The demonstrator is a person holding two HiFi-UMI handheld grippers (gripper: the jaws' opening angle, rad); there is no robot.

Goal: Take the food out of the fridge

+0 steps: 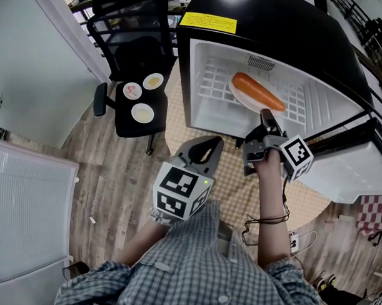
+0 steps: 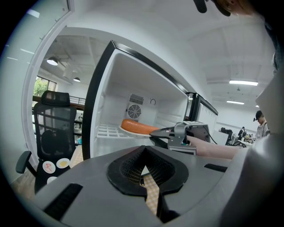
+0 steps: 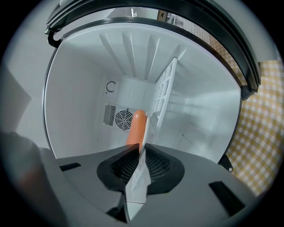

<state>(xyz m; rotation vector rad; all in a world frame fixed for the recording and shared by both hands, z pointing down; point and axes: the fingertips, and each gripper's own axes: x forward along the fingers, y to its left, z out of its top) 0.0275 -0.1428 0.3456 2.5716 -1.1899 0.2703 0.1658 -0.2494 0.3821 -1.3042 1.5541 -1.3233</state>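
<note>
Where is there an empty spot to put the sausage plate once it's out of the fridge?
The checked cloth in front of the fridge is bare. The wire shelf left of the sausage plate is free too. The chair seat is crowded with three small plates.

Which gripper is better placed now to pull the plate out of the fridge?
Right. The right gripper is shut on the rim of the plate with the sausage, inside the fridge. The left gripper is shut, empty, and outside it.

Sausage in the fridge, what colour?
The sausage is orange, on a white plate; it shows best in the head view.
</note>
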